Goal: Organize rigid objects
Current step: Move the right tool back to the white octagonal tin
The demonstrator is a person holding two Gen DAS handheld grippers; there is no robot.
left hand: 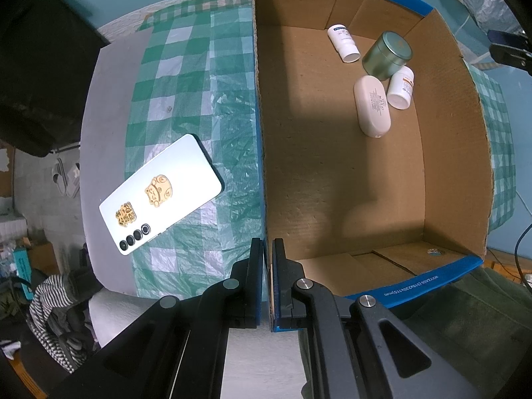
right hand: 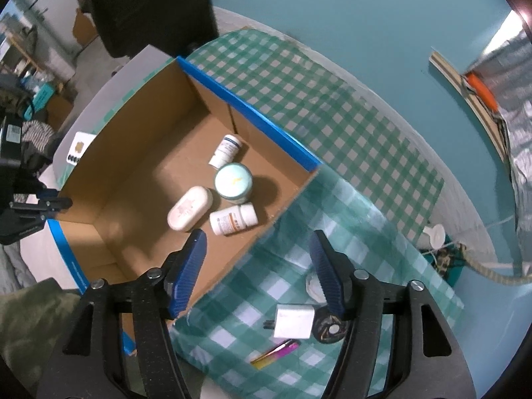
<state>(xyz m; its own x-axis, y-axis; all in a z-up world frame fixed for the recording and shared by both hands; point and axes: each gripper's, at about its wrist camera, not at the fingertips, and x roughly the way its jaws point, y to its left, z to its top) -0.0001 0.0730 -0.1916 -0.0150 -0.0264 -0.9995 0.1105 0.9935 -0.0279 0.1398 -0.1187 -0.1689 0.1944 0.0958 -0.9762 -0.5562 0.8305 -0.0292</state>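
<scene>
I count four items on the floor of the cardboard box [right hand: 139, 166]: two white pill bottles [right hand: 233, 220] lying down, one green round tin [right hand: 233, 181] upright between them, and one white oval case [right hand: 190, 208] just beside the tin. Outside it on the checked cloth [right hand: 332, 116] lie one white phone [left hand: 159, 193] with two gold stickers, one white charger plug [right hand: 294, 321], one dark key partly hidden behind my right finger, and one iridescent tool I can't identify. My left gripper [left hand: 267, 249] pinches the box's blue-edged wall, while my right gripper [right hand: 259, 262] hangs spread wide over the box's near corner.

cardboard box [left hand: 412, 287] blue rim, upside-down size print, partly legible
</scene>
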